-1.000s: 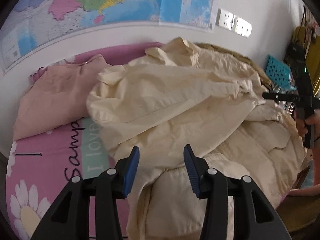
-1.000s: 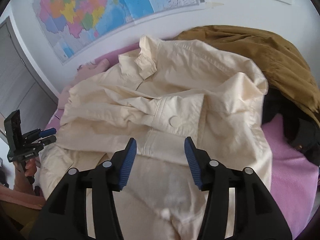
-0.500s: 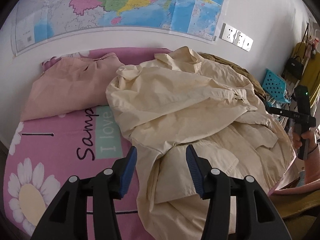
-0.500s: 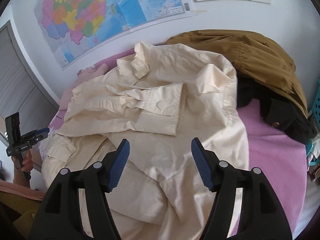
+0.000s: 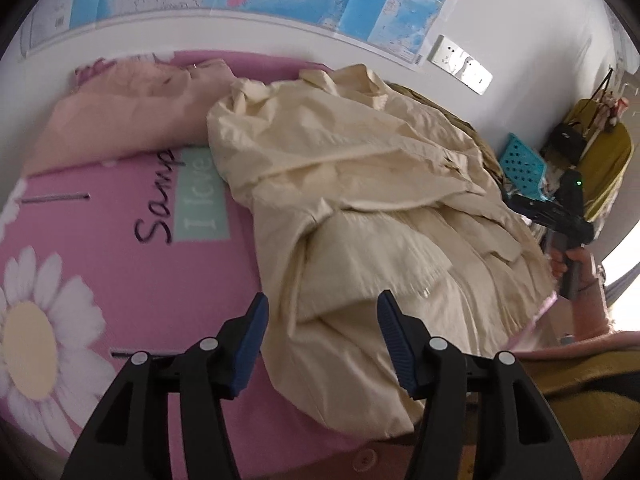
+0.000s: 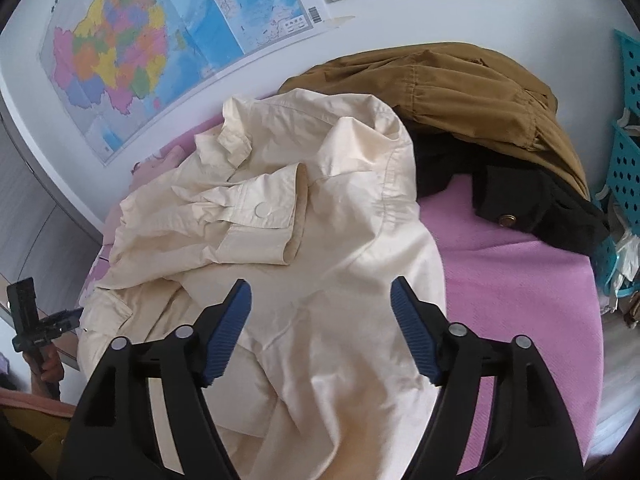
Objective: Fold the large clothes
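The cream coat lies crumpled on the pink bed, beside a brown jacket. Above the coat, left tool and right tool hover — jaws opening, nothing gripped.

Both wrist views angled down, sharing jacket

Each gripper is black plastic: two angled arms, each with round silver screws, ending in blue ribbed fingers. On the left gripper a screw sits just behind each blue finger and another further back. The right gripper is built the same, and in the other camera shows a small green light. The person wears a pink sleeve over mustard-yellow clothing.
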Demonstrator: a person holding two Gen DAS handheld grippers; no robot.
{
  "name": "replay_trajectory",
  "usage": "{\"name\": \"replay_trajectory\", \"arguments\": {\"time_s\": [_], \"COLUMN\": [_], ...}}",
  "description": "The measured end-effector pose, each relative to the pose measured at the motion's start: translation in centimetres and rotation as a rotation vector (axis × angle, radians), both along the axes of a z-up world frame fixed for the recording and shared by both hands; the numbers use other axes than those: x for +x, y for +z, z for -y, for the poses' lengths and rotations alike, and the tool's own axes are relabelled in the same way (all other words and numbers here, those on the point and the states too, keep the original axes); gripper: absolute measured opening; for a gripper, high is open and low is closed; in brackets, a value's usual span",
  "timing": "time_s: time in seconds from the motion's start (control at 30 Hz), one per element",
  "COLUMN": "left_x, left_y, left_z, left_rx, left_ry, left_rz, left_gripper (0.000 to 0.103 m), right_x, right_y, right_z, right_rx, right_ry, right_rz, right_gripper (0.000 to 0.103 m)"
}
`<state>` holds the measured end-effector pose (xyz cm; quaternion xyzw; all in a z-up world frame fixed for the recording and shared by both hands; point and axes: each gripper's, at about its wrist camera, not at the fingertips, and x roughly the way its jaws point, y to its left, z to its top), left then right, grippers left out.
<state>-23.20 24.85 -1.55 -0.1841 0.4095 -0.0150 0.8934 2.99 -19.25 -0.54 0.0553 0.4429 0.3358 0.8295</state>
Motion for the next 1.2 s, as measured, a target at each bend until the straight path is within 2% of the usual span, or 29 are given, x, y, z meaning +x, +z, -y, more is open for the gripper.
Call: {"name": "replay_trajectory", "arguments": {"time_s": [0.07,0.13,0.33,0.4,0.43,0.47,0.5,0.57,0.6,0.73,0.8,0.87,0.93,0.97,1.0,1.03,1.07,1.1,1.17,1.2], "left_x": [-0.4,-0.6,-0.7,0.1,0.3,0.5,0.6,0.4,0.2,-2.1,-3.4,-3.9,-3.1,-2.6,-2.2,-2.3,-2.6,-3.1,-5.0,-5.5], "left_y": [-0.5,-1.4,-3.5,-4.3,-4.5,-4.6,-4.7,-4.3,-4.0,-0.5,1.1,1.9,1.0,0.4,-0.3,-0.3,0.1,0.7,3.0,4.0], "left_z": [0.0,0.0,0.9,1.3,1.4,1.5,1.3,0.8,0.5,-1.5,-2.5,-2.5,-2.1,-1.9,-1.5,-1.4,-1.6,-1.8,-2.9,-3.2], "left_rx": [-0.043,-0.096,-0.24,-0.298,-0.312,-0.315,-0.324,-0.341,-0.349,-0.31,-0.286,-0.221,-0.172,-0.136,-0.098,-0.085,-0.087,-0.091,-0.086,-0.077], "left_ry": [-0.015,-0.048,-0.129,-0.136,-0.134,-0.124,-0.113,-0.082,-0.072,0.008,0.045,0.032,0.024,0.03,0.032,0.029,0.03,0.039,0.062,0.069], "left_rz": [-0.009,-0.028,-0.036,-0.043,-0.043,-0.05,-0.055,-0.052,-0.044,0.029,0.054,0.053,-0.013,-0.052,-0.09,-0.091,-0.06,-0.021,0.116,0.158], "left_gripper": [0.058,0.068,0.073,0.069,0.062,0.045,0.033,0.021,0.017,0.015,0.015,0.019,0.025,0.03,0.032,0.032,0.033,0.036,0.044,0.048], "right_x": [-0.2,-0.8,-3.9,-5.1,-5.7,-6.3,-6.7,-7.3,-7.7,-10.7,-11.4,-11.2,-10.3,-10.0,-9.9,-9.9,-10.0,-9.9,-9.7,-9.5], "right_y": [-0.5,-1.3,-3.5,-4.0,-4.2,-4.2,-4.3,-4.1,-3.7,-0.2,0.6,0.0,-1.6,-2.6,-3.2,-3.5,-3.4,-3.1,-1.7,-1.0], "right_z": [1.0,2.5,4.5,4.3,4.0,3.7,3.5,3.3,3.3,3.3,3.5,3.5,3.6,3.7,3.7,3.6,3.8,4.0,4.7,5.2], "right_rx": [0.015,0.065,0.165,0.171,0.182,0.194,0.216,0.254,0.283,0.398,0.399,0.339,0.262,0.206,0.166,0.144,0.123,0.118,0.115,0.11], "right_ry": [-0.009,-0.01,0.063,0.084,0.102,0.12,0.125,0.137,0.147,0.25,0.254,0.219,0.163,0.133,0.118,0.111,0.094,0.082,0.057,0.044], "right_rz": [-0.027,-0.078,-0.199,-0.221,-0.226,-0.229,-0.238,-0.257,-0.257,-0.176,-0.154,-0.157,-0.202,-0.223,-0.234,-0.237,-0.232,-0.221,-0.186,-0.161], "right_gripper": [0.078,0.081,0.092,0.092,0.089,0.076,0.053,0.031,0.023,0.014,0.013,0.013,0.017,0.022,0.033,0.04,0.053,0.059,0.063,0.066]}}
